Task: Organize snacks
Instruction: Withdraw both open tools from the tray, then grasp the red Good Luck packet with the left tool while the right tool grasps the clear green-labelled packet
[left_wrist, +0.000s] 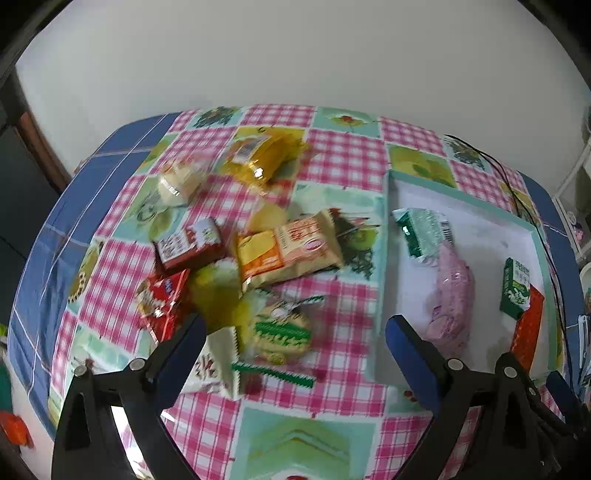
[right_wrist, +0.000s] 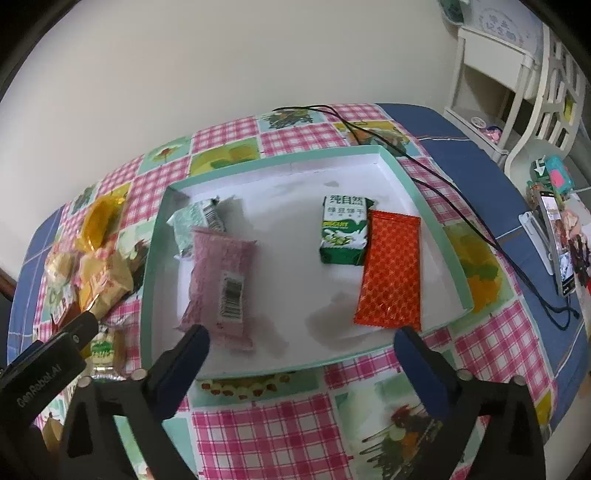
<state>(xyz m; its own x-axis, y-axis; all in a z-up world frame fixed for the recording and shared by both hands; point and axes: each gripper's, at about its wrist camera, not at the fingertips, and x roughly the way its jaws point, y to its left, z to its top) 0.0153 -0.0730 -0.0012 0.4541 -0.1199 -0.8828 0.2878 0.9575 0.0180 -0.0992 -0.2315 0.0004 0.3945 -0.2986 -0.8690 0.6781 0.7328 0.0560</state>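
Left wrist view: the left gripper (left_wrist: 293, 332), fingers spread and holding nothing, hovers over a pile of snack packets (left_wrist: 255, 254) on a pink-checked tablecloth (left_wrist: 343, 155) against a plain pale wall (left_wrist: 295, 55).

Right wrist view: the right gripper (right_wrist: 301, 345) — also spread, holding nothing — faces a teal-rimmed tray (right_wrist: 147, 280) holding four packets, among them a red packet (right_wrist: 389, 269). A black cable (right_wrist: 461, 221) crosses the cloth; a white chair (right_wrist: 546, 92) stands beyond.

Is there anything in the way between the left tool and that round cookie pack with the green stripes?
Nothing visible blocks it. The left tool is open and empty, and the cookie pack lies right between its fingers, on top of the pile. A white packet touches its left side.
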